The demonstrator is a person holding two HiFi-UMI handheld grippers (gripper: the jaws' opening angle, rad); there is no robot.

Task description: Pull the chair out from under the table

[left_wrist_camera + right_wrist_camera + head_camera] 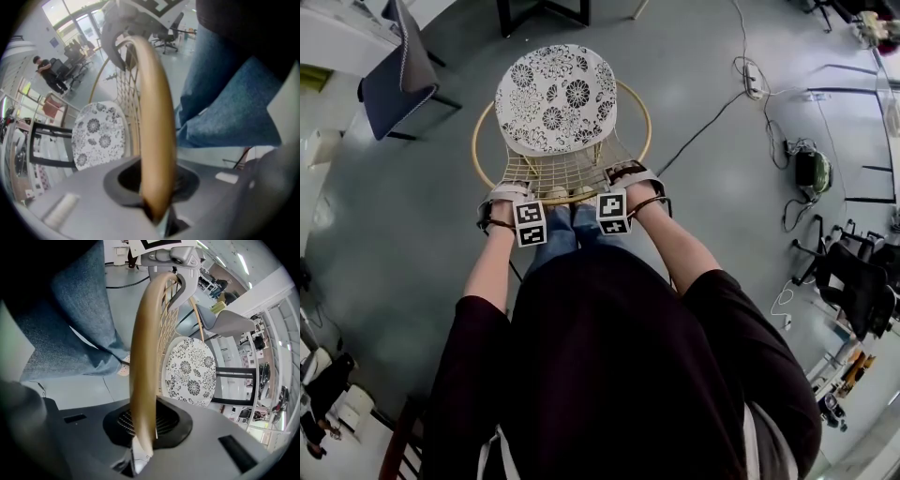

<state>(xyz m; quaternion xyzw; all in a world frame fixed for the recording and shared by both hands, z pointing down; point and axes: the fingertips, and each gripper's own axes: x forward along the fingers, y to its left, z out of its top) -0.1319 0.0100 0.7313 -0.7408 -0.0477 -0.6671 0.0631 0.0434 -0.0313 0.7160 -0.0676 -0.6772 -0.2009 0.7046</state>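
dead ahead at twelve o'clock, the chair [567, 173] stands on the open grey floor [403, 234], wire back nearest the person, flower-print seat pad [555, 98] facing up beyond it. left gripper [510, 192] sits at eleven o'clock from the person's jeans [562, 234], pointing down, fingers clamped on the tan hoop rim [645, 122] that rings the backrest. the left gripper view has that rim running straight down between the pads. over at one o'clock, right gripper [625, 173], same picture: fingers closed tight on the same rim, a little further round the curve, and its own view shows the rim pinched between them. both hands are side by side, the person's toes just under the back. a black cable [712, 117] trails off at two o'clock of the chair, and a dark blue chair [394, 75] stands well apart at ten o'clock.
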